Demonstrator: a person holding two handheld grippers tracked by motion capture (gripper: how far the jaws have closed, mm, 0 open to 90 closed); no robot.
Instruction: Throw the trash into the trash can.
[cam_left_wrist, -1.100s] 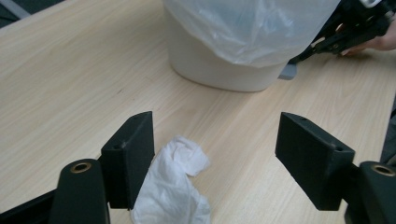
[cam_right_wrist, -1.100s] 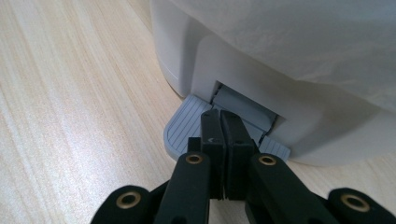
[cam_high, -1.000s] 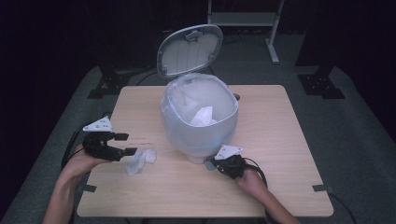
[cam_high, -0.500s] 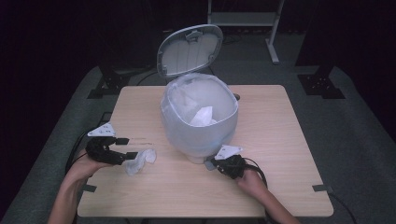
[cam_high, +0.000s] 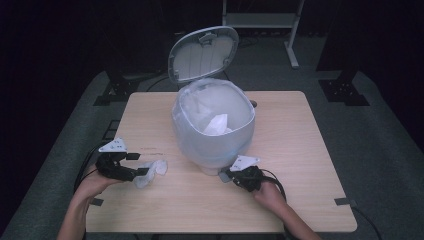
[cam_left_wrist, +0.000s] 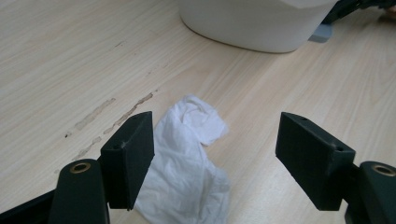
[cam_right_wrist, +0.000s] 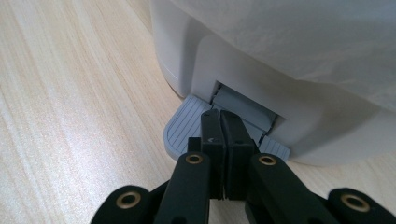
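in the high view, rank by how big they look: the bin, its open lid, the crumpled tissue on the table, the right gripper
1. The bin, largest.
2. Its open lid.
3. and 4. The crumpled tissue and the right gripper look about alike, so they stay unranked.

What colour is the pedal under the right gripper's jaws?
Grey with fine ribbed lines; the pedal shows best in the right gripper view.

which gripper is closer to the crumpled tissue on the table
Left. The left gripper hangs right over the crumpled tissue, jaws open on either side of it. The right gripper is shut, pressing the bin's pedal, across the table.
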